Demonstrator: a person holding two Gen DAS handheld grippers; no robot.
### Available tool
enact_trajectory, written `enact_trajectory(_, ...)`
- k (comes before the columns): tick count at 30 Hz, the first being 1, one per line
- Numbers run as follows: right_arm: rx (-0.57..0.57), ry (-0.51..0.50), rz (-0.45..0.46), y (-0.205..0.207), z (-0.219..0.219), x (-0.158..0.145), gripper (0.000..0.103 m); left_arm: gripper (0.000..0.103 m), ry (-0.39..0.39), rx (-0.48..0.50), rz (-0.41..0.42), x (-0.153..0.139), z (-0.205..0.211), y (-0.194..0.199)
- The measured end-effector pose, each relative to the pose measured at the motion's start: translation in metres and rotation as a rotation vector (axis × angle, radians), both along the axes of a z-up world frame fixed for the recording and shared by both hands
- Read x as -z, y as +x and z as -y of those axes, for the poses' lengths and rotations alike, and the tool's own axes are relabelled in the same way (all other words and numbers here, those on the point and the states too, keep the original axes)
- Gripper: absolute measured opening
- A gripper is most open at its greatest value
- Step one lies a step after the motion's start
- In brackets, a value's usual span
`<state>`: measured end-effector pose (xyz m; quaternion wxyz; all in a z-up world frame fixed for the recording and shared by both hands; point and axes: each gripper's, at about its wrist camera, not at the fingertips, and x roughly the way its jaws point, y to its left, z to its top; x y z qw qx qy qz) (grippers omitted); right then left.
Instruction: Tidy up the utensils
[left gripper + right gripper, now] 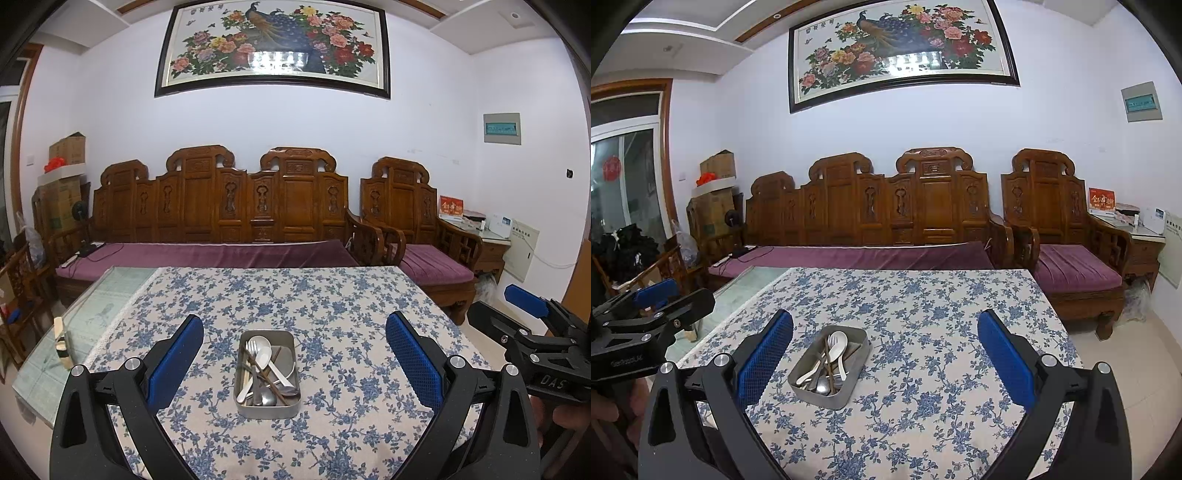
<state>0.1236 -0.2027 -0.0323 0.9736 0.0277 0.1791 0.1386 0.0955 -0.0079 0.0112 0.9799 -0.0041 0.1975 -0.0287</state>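
A rectangular metal tray (291,338) sits on the table with the blue flowered cloth (332,295). Inside lie a white spoon (263,350), a fork (252,350), metal spoons and brown chopsticks (267,376), all jumbled. My left gripper (294,332) hangs open above the table's near side, the tray between its blue pads (413,362). The right wrist view shows the same tray (860,333) with its white spoon (837,343), left of centre. My right gripper (885,332) is open and holds nothing. Each gripper shows at the other view's edge: the right one (532,310), the left one (657,295).
A carved wooden sofa (221,206) with purple cushions stands behind the table, an armchair (417,221) to its right. The table's left strip (85,325) is bare glass with a small wooden object (61,341) on it. Cardboard boxes (66,177) stack at the far left.
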Motion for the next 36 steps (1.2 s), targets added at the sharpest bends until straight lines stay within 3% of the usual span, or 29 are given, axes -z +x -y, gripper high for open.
enact_trajectory(36,-0.002,0.002,0.001,-0.0010,-0.0029,0.0015,0.101,0.095,-0.019,0.008,0.003,-0.0001,0.0023,-0.0049)
